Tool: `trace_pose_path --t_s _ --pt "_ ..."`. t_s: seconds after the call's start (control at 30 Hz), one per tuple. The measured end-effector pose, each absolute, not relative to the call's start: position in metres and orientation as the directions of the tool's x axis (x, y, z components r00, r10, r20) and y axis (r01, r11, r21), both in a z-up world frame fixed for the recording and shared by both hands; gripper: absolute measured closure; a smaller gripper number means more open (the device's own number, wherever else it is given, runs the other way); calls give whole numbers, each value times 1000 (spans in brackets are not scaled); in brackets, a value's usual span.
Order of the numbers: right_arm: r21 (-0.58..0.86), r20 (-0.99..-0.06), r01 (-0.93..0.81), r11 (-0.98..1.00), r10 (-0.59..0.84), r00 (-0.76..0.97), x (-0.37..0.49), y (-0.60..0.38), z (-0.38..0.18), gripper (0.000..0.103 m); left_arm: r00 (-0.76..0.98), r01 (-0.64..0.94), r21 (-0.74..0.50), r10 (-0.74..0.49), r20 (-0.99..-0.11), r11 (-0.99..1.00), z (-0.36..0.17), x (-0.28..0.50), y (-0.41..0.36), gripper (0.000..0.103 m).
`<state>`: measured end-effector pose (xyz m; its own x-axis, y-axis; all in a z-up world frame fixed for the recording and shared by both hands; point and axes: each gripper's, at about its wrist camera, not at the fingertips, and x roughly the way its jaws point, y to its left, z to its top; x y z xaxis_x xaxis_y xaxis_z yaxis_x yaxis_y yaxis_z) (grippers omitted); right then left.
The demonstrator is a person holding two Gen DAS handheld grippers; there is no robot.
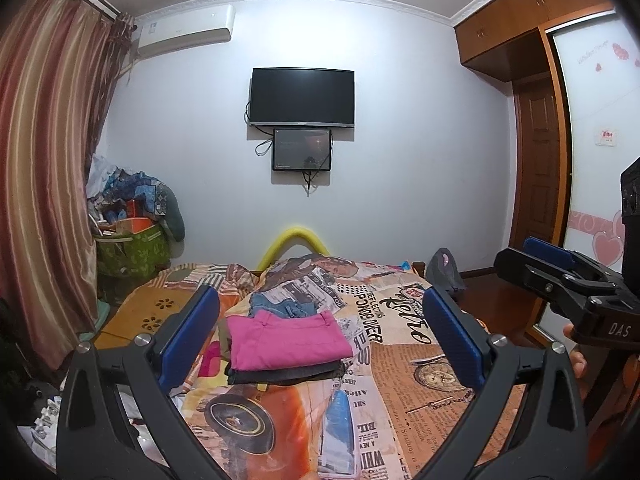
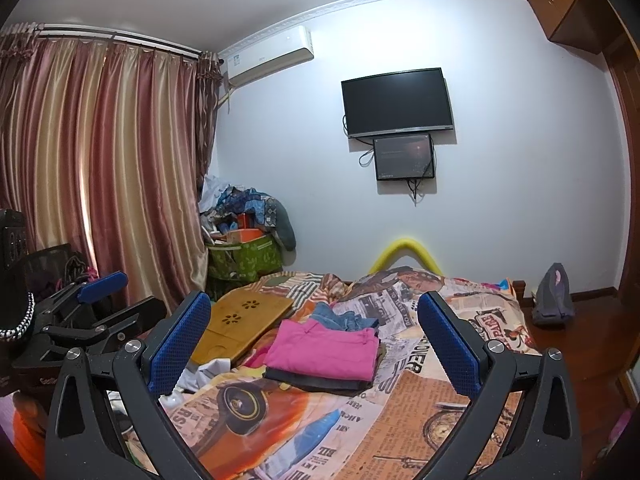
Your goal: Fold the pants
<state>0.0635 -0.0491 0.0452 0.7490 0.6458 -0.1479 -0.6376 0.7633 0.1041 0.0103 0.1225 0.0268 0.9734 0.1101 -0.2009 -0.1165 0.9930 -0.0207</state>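
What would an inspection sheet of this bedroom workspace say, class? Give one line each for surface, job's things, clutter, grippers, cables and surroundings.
Surface: bed with newspaper-print bedspread, rumpled at the far end.
Job's things: folded pink pants on top of a folded dark garment; crumpled blue denim garment behind them.
Clutter: bamboo lap tray on the bed's left; overfilled green storage bag in the corner.
Grippers: left gripper and right gripper both open, empty, above the bed.
Cables: loose wires hang under the wall screens.
Surroundings: striped curtain, black wall television, wooden wardrobe.
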Motion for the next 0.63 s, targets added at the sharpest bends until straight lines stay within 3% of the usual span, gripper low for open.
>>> trace_pose_path --t_s 0.63 --pt "104 -156 -639 762 647 746 64 -50 44 0 970 -122 -25 114 -213 992 21 14 128 0"
